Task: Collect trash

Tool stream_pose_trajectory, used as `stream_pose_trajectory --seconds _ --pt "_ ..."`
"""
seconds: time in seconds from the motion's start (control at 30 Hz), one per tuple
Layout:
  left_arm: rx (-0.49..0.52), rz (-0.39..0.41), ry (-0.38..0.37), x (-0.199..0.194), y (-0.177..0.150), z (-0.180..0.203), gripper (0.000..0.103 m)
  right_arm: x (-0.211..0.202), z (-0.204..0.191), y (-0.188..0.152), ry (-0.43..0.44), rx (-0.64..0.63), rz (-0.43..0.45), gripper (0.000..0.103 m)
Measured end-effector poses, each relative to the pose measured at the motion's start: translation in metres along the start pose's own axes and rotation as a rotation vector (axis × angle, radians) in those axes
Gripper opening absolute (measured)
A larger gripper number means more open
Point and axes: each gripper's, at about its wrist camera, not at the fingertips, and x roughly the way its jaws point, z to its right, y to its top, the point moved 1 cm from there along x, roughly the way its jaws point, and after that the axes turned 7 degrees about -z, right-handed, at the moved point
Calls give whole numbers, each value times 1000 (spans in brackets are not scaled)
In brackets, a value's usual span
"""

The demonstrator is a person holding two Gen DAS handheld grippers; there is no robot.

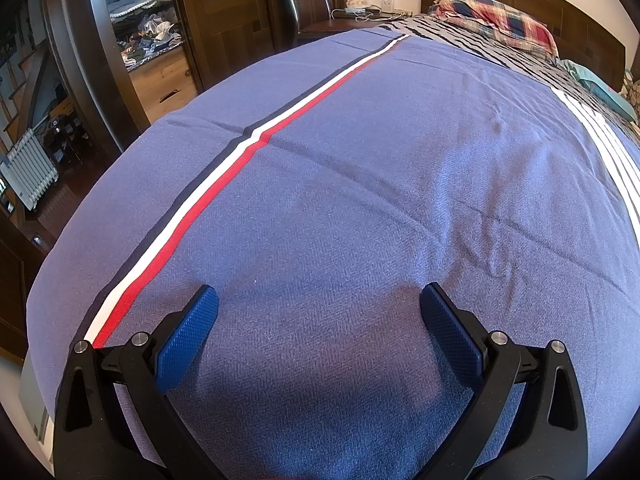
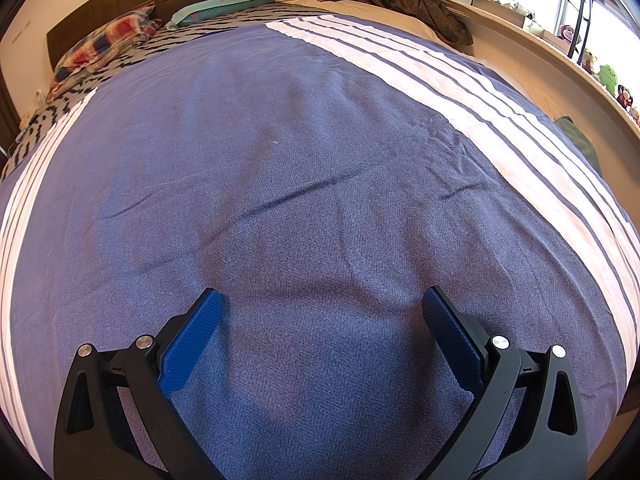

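Note:
No trash shows in either view. A blue blanket (image 1: 360,184) with a red, white and navy stripe covers the bed and fills the left wrist view. My left gripper (image 1: 319,300) hovers low over it, open, with only cloth between its blue pads. In the right wrist view the same blue blanket (image 2: 280,160) carries wide white stripes at the right and left. Over its near part my right gripper (image 2: 322,302) is open too, holding nothing. A tiny pale speck (image 2: 274,143) lies on the cloth farther out; what it is cannot be told.
A plaid pillow (image 1: 496,20) and a teal pillow (image 2: 224,6) lie at the headboard. A dark garment (image 2: 408,0) is heaped at the far right corner. A wardrobe (image 1: 152,32) with an open shelf stands left of the bed, a radiator (image 1: 28,172) on the floor. A window ledge (image 2: 560,76) with toys runs along the right.

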Motion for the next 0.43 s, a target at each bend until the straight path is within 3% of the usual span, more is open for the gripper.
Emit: stream_pose_trajectory --seconds 0.43 --pt "1 -2 2 -1 0 0 96 0 0 0 0 0 0 101"
